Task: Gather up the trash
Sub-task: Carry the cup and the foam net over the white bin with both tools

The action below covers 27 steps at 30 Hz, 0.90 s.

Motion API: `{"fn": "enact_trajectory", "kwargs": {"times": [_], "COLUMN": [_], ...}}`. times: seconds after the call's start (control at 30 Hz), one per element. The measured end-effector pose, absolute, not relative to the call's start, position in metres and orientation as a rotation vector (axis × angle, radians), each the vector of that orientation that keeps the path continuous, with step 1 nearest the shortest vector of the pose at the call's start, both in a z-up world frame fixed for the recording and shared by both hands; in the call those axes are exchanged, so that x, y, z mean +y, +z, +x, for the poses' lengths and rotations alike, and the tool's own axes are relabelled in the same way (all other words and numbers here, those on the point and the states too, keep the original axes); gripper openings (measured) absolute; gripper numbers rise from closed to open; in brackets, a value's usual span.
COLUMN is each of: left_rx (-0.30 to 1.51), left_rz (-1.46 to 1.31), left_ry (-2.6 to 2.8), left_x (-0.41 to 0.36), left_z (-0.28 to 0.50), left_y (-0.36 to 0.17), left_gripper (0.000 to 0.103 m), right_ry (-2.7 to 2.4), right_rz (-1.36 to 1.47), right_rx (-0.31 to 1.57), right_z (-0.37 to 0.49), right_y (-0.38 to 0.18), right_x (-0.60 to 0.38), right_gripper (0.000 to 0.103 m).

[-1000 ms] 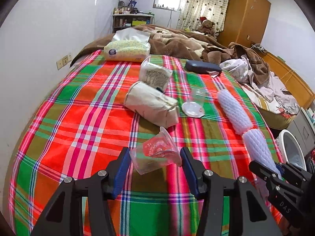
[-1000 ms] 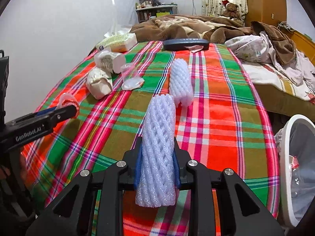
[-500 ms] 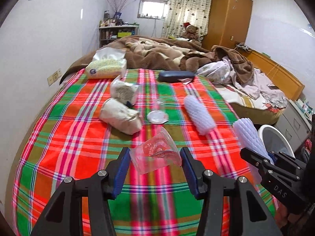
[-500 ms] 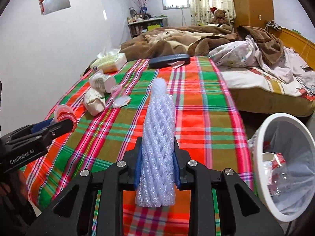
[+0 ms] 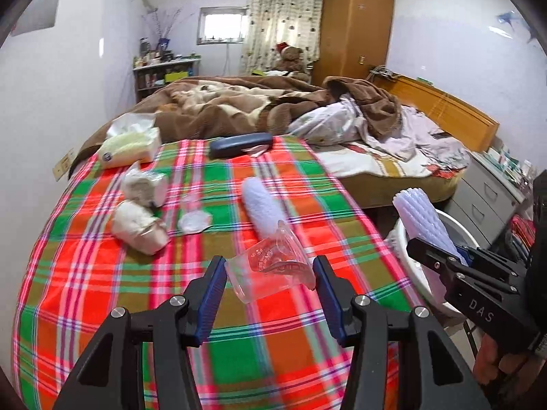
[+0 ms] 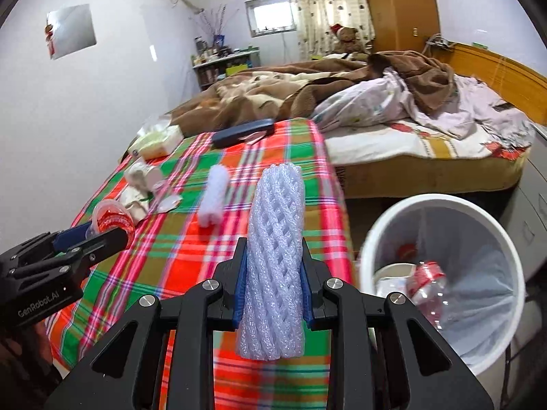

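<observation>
Blue-padded jaws of the left claw [image 5: 270,278] are closed on a clear plastic cup [image 5: 270,268], which is held on its side above the plaid blanket [image 5: 102,273]. A white foam net sleeve [image 6: 275,266] is clamped upright in the narrow jaws of the right claw [image 6: 273,283], its top and bottom ends standing clear of the pads. Both claws are seen over the blanket's near end, the right one close to the blanket's right edge.

Just beyond that edge, on the floor, a white trash bin [image 6: 444,201] with a pale liner is seen; a crushed bottle [image 6: 424,283] and other waste lie inside it. On the blanket, beyond the held cup, a second foam sleeve [image 5: 261,206] is laid. To the left of that sleeve a round clear lid [image 5: 194,221], a crumpled paper bag [image 5: 140,227] and a torn packet [image 5: 145,186] are found. At the blanket's far end a dark blue case [image 5: 239,144] and a tissue pack [image 5: 131,143] are placed, beside a brown quilt [image 5: 239,102].
</observation>
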State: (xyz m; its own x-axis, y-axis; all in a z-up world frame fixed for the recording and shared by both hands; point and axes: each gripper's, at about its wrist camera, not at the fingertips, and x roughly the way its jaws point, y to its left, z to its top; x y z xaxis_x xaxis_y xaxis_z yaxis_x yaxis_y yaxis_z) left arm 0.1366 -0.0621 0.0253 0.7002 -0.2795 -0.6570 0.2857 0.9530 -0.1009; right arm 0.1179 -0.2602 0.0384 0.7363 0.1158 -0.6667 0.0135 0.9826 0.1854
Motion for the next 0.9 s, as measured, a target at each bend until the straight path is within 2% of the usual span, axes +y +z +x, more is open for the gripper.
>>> {"fn": "enact_trajectory", "kwargs": {"times": [0.37,0.9], "left_rx": [0.724,0.777], "left_rz": [0.061,0.116], "left_ry": [-0.412,-0.622], "left_x": [-0.123,-0.234], "left_z": [0.134,0.146], "left_y": [0.031,0.012], "left_gripper": [0.052,0.052], "right_ry": [-0.039,-0.216], "right_rz": [0.221,0.220], "right_rx": [0.727,0.766], "right_z": [0.113,0.103], "right_y": [0.040,0.027], "right_x": [-0.304,-0.375], "right_gripper": [0.027,0.027]}}
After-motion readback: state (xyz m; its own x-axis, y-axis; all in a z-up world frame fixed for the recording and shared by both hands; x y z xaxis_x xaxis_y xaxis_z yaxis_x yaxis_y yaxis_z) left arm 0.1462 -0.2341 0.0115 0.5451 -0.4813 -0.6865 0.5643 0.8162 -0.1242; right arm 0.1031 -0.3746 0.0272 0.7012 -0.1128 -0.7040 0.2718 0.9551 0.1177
